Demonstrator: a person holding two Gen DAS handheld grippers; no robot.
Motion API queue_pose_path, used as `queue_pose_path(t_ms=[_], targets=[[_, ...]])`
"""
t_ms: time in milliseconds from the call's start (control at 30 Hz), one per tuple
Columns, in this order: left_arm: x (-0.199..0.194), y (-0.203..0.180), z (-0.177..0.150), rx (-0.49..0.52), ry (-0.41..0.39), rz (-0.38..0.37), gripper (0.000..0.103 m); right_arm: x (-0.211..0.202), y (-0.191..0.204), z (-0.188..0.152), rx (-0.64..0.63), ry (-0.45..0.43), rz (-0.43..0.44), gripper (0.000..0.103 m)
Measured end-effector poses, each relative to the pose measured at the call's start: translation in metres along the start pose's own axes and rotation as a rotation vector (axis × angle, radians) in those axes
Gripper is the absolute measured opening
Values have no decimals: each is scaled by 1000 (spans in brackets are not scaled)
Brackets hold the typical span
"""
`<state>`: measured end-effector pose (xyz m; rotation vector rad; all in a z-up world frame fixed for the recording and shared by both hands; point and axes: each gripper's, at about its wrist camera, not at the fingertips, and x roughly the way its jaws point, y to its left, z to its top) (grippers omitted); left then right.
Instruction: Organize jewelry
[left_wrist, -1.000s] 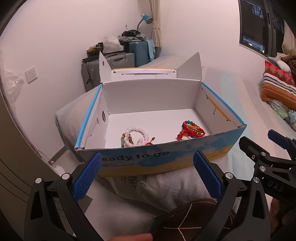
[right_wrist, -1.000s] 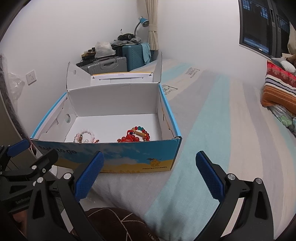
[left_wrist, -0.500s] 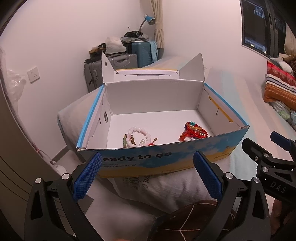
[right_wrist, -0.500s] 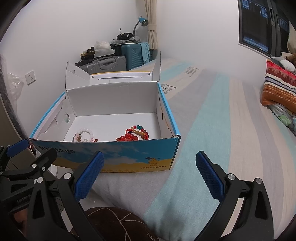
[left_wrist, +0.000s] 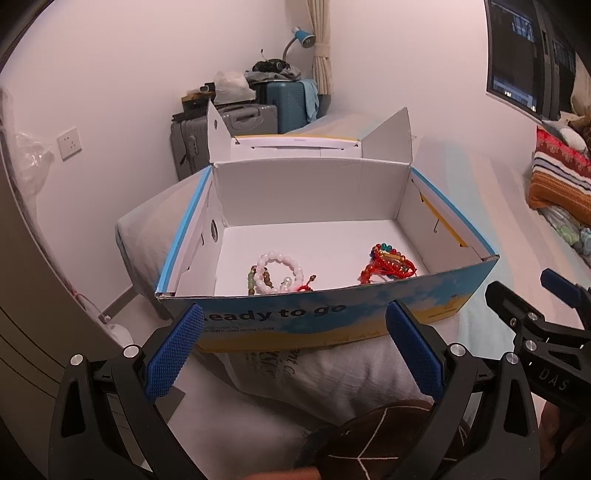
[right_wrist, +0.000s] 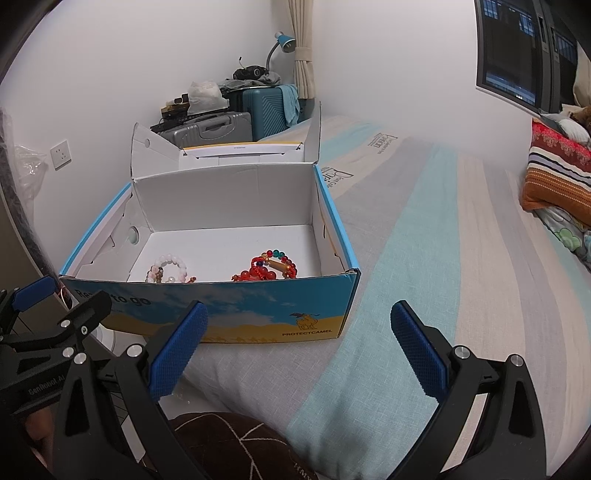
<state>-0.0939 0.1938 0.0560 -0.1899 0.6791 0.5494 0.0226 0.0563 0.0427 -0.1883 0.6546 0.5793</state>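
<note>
Open blue shoebox (left_wrist: 325, 317) sat on the bed (right_wrist: 424, 258), holding a pale pink bead bracelet (left_wrist: 280, 271) at its left and a red beaded bracelet (left_wrist: 388, 264) at its right, left gripper (left_wrist: 295, 347) and right gripper (right_wrist: 299, 343) before the box, jaws spread, empty.

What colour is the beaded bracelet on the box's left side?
Pale pink-white bracelet, clearest in the left wrist view.

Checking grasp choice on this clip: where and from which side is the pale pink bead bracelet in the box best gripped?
Judging from its pose, take the pale pink bead bracelet at its far arc, which lies clear on the white floor of the box. Its near side tangles with darker beads and a red cord beside the front wall. Come straight down through the open top with the left hand-held gripper, one finger inside the loop.
</note>
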Motion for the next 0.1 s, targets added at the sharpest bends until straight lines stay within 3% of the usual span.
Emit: queue_pose_path(t_ms=[100], targets=[[0,0,0,8,-2,9,97,0,0,0,1,1,1,95]])
